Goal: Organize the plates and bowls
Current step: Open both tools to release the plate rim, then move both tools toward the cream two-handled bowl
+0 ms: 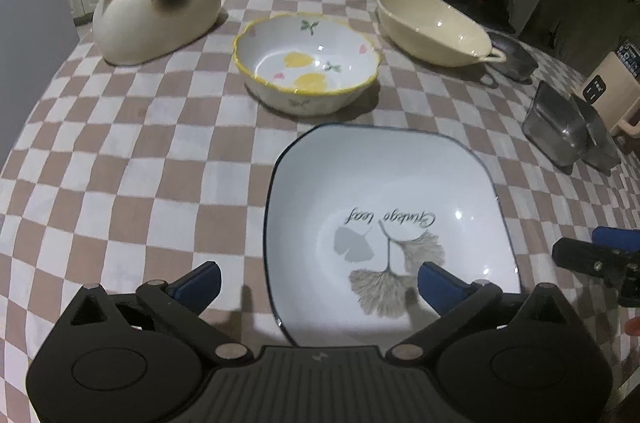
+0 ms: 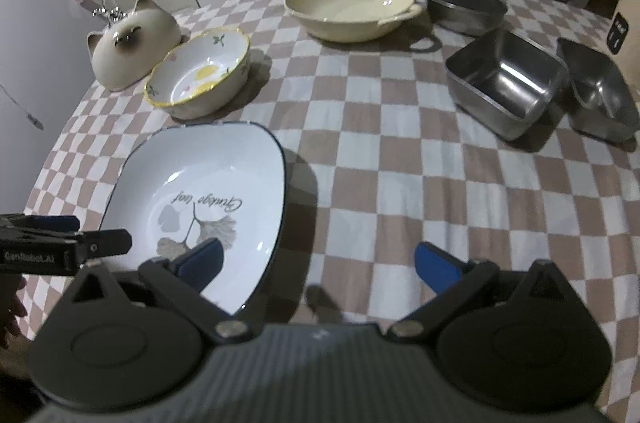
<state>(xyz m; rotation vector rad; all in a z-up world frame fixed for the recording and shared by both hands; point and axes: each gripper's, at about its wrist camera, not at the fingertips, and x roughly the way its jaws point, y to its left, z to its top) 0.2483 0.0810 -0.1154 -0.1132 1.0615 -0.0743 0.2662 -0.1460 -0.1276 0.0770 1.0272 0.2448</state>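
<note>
Claws | my left claw [image 1: 318, 281] and right claw [image 2: 318, 263] both released, gripping nothing | square ginkgo plate [image 1: 384, 207] flat on checked tabletop [image 1: 120, 183], one edge under each claw | floral bowl [image 1: 306, 63] just behind it, cream handled dish [image 1: 434, 23] beyond | likely set down here as a base for stacking.

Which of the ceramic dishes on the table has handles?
The cream oval dish at the far side; the lemon-print bowl and square ginkgo-leaf plate have plain rims.
</note>
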